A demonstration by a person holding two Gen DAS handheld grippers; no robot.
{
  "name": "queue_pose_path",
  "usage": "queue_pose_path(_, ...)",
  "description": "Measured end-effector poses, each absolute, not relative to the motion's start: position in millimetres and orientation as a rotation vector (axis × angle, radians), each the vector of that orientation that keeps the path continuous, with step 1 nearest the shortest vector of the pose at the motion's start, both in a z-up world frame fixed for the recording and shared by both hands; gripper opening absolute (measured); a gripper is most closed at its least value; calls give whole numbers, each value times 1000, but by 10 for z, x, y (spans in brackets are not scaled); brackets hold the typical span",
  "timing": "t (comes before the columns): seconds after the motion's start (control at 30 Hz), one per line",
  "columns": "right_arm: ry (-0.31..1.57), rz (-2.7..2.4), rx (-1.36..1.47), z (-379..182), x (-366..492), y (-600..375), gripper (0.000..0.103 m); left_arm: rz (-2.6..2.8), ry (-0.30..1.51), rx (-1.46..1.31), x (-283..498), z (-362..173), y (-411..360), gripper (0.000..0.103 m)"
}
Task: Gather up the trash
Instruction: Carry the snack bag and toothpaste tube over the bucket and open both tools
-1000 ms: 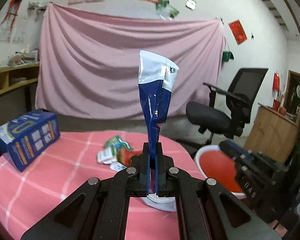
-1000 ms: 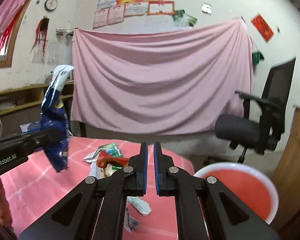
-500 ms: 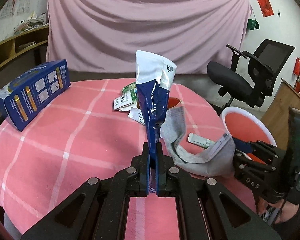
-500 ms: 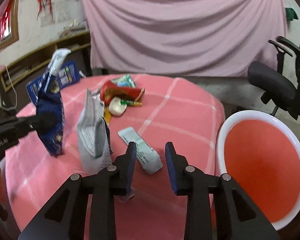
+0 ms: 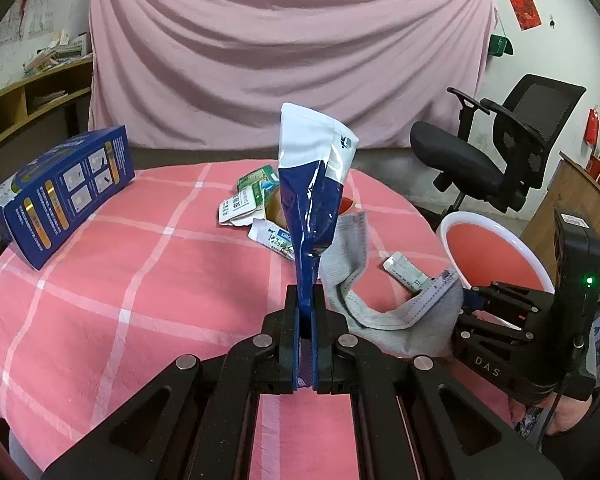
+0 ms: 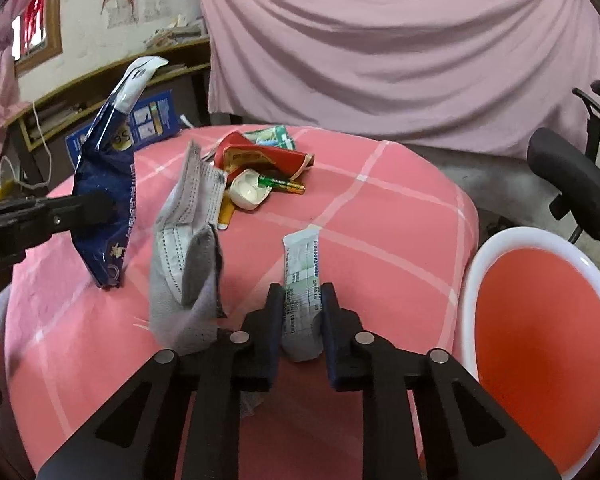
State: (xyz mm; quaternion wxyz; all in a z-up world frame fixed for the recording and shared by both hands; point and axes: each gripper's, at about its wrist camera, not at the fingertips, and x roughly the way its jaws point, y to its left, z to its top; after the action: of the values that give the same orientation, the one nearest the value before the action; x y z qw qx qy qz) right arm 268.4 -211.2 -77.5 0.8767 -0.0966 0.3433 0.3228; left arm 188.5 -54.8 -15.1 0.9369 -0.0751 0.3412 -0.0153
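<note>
Tablecloth (image 5: 100, 280) pink, white grid; wrapper (image 5: 312, 200) blue, white top; basin (image 6: 540, 320) white, orange inside; mask (image 6: 184, 240) grey.

Glossy foil wrapper (image 5: 314, 200), matt cloth tablecloth (image 5: 140, 280), smooth plastic basin (image 6: 540, 320).

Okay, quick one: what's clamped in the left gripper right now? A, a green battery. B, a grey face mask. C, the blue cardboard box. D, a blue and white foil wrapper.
D: the left gripper has its jaws shut on the bottom of the blue and white foil wrapper, which stands up from them above the table.
</note>
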Motion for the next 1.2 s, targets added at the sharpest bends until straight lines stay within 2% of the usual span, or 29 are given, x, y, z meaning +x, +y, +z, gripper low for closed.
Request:
queue_pose_path(0.17,618,650,-161,-633,2559,-2208,16,-43,654,-141,1811,-89,-645,2)
queue_pose_path(0.5,136,447,44,69,2065,-2895,16,-161,399,-41,1803,504,-1165,2)
queue_pose_path(0.7,-20,289,109,258,1874,-3330,16,-297,292,58,1882,727,-1685,2)
queue_pose_path(0.93,12,147,172,158,2021,-3842,16,-459,384,50,2198,617,-2300,2)
queue_pose_path(1.2,212,73,228,-151,2349,-4202,16,-528,567,28,2682,445,-2712,2)
